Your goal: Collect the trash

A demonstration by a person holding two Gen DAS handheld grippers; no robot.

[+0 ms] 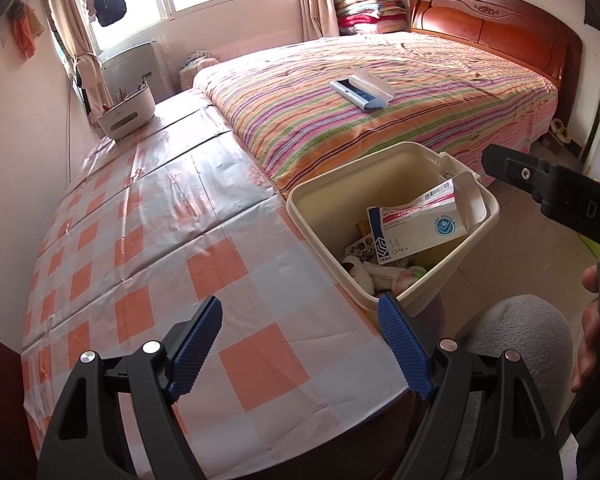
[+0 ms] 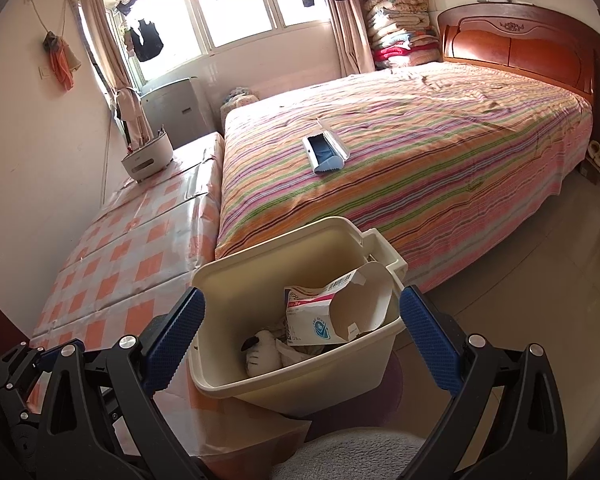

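Note:
A cream plastic trash bin [image 1: 476, 196] stands between the checked table and the bed; it also shows in the right wrist view [image 2: 300, 382]. Inside lie a torn white medicine box [image 1: 416, 224] [image 2: 320, 316], crumpled tissues and a small white-and-black object [image 2: 262, 350]. My left gripper [image 1: 300, 348] is open and empty over the table's near corner, left of the bin. My right gripper [image 2: 302, 328] is open and empty, its fingers either side of the bin from above. Its body shows at the right of the left wrist view [image 1: 556, 196].
The table with an orange checked cloth [image 1: 140, 240] runs along the left wall, with a white container [image 1: 128, 114] at its far end. A striped bed [image 1: 380, 112] holds an open flat case [image 1: 362, 90]. A grey cushioned stool [image 1: 516, 340] is below the bin.

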